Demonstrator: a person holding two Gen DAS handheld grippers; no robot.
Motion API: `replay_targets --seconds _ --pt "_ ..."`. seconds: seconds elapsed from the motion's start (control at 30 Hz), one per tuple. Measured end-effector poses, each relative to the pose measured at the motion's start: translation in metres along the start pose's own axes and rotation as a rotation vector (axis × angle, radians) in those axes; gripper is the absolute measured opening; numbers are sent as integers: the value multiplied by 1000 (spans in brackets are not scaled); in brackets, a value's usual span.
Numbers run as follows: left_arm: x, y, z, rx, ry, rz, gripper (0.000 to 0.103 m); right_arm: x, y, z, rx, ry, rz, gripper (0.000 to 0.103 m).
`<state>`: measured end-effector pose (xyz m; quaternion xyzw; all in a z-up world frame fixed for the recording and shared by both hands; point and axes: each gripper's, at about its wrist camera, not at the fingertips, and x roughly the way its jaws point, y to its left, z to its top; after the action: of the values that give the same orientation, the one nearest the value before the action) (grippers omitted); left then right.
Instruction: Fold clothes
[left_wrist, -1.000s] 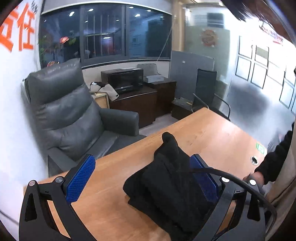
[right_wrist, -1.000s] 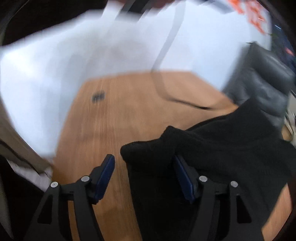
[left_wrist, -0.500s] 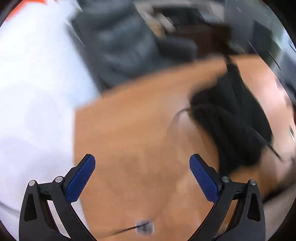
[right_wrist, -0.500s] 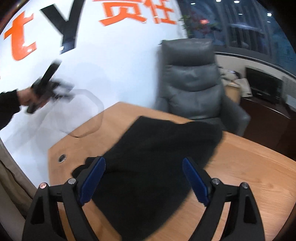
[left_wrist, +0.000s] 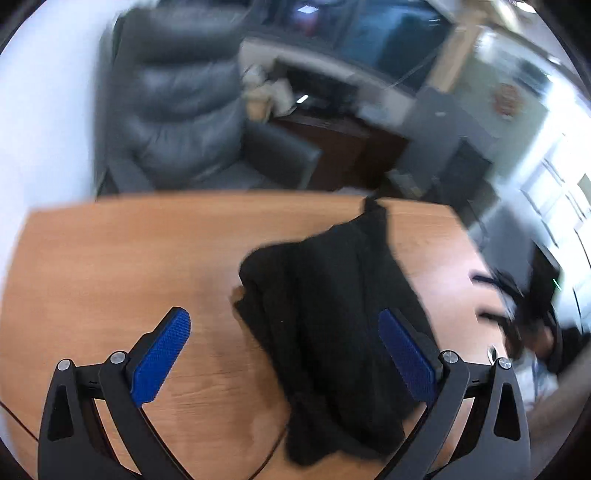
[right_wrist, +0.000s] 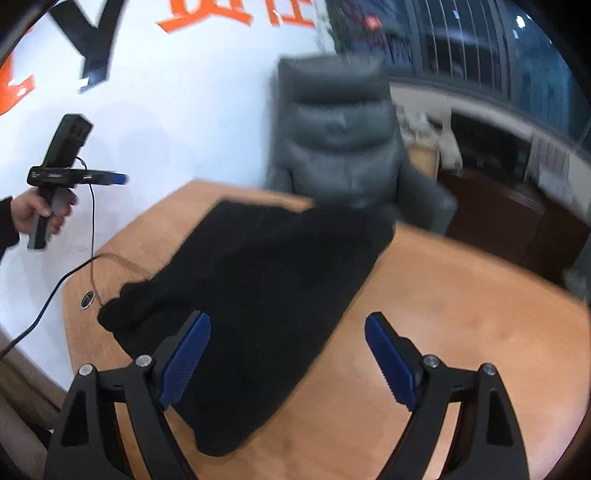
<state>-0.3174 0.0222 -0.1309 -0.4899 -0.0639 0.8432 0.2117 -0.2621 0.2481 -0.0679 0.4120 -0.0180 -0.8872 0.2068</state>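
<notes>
Both of your wrist views are smeared by motion blur, so the folds of the black garment (left_wrist: 332, 332) are hard to read and its near edge is cut off behind the fingers. Your left hand-held gripper (left_wrist: 284, 354) hangs above the tabletop (left_wrist: 129, 258) with its blue pads spread wide, holding nothing; the garment lies bunched on the wood just past its right finger. Your right hand-held gripper (right_wrist: 288, 358) is likewise spread apart and empty, the garment (right_wrist: 258, 288) spread flat under and beyond its left finger. In the right view your left hand (right_wrist: 40, 212) grips its tool's handle up off the tabletop (right_wrist: 461, 314), a cable (right_wrist: 66, 273) trailing down. A grey leather armchair (right_wrist: 340, 140) stands behind, against a white wall with orange lettering (right_wrist: 236, 14).
</notes>
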Motion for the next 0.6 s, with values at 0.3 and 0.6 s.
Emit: replay_targets --seconds 0.3,0.6 --pt "118 -25 -50 13 226 4 103 88 0 -39 80 166 -22 83" --pt "71 -11 -97 -184 196 -42 103 63 -14 -47 106 146 59 86"
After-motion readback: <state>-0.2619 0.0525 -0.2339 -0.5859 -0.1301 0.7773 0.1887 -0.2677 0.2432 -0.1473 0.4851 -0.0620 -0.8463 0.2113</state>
